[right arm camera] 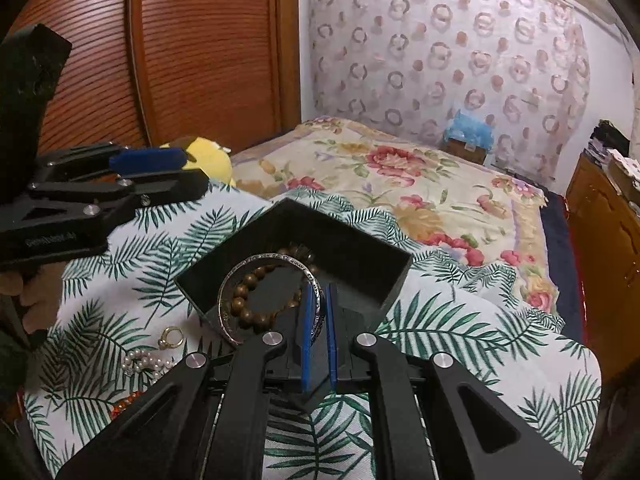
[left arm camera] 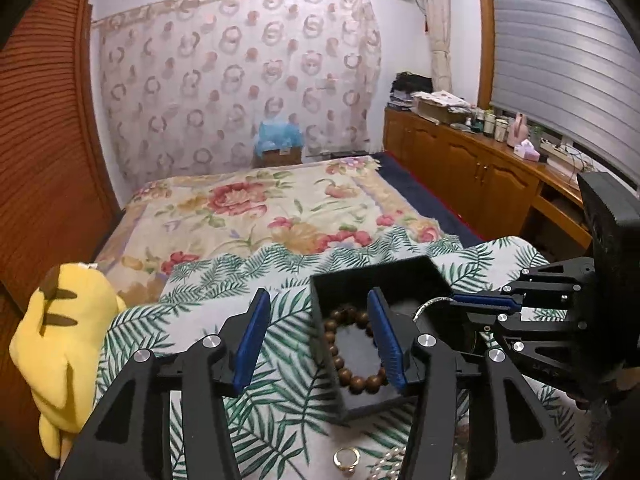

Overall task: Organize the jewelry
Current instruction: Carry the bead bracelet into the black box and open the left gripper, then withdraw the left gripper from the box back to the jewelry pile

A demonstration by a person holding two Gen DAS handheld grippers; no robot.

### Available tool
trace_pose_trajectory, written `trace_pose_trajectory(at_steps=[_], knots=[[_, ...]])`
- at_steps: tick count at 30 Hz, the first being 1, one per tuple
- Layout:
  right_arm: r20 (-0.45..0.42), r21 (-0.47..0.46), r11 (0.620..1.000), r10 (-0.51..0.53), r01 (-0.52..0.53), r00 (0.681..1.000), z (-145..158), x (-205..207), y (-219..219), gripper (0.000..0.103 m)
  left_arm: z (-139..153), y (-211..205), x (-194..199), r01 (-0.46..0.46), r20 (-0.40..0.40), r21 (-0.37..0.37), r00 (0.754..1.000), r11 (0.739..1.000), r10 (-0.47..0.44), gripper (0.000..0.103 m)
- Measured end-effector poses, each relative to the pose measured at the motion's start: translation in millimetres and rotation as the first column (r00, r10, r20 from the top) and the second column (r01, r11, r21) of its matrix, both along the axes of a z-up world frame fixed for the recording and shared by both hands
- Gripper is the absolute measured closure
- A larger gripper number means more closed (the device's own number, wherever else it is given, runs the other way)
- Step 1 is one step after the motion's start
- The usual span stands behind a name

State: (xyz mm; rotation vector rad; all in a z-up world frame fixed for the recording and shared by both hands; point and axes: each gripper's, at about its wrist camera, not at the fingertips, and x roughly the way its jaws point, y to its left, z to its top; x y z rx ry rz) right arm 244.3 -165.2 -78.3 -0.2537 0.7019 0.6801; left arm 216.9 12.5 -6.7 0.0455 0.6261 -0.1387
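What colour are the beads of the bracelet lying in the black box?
Brown, like polished wood. The bead bracelet in the black box shows best in the left wrist view.

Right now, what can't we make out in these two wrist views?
- Pearl piece: left wrist view, cut off by the bottom edge and the left gripper.
- Orange item: right wrist view, mostly behind the right gripper.
- Engraving on the silver bangle: too small to read.
- Wooden bead bracelet: partly hidden in the black box.
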Motion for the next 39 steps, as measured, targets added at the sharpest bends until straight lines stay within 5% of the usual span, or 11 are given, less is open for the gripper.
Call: trace_pose_trajectory(at_steps=[15,31,39], knots=[[0.002,-0.002,1.000,-0.013,0.013,1.000,-0.9,-4.7,-2.1,0.088,-8.8,6.8,-2.2,-0.012,-0.019,-0.003,1.000,1.000,0.012,0.055],[0.153,0.134,0.980,-0.164,0.144,0.974,69.9,-50.3,-44.0,0.087,-9.8,9.3,-42.2,-0.011,-0.011,0.000,1.000,1.000,0.011,0.054],[0.177,0.152,0.975,-0.190,0.164,0.966,81.4,-78.0,-57.6,0.087,0.8,-0.9,-70.9,0.002,0.011,0.002,1.000,1.000,-0.002,0.054]])
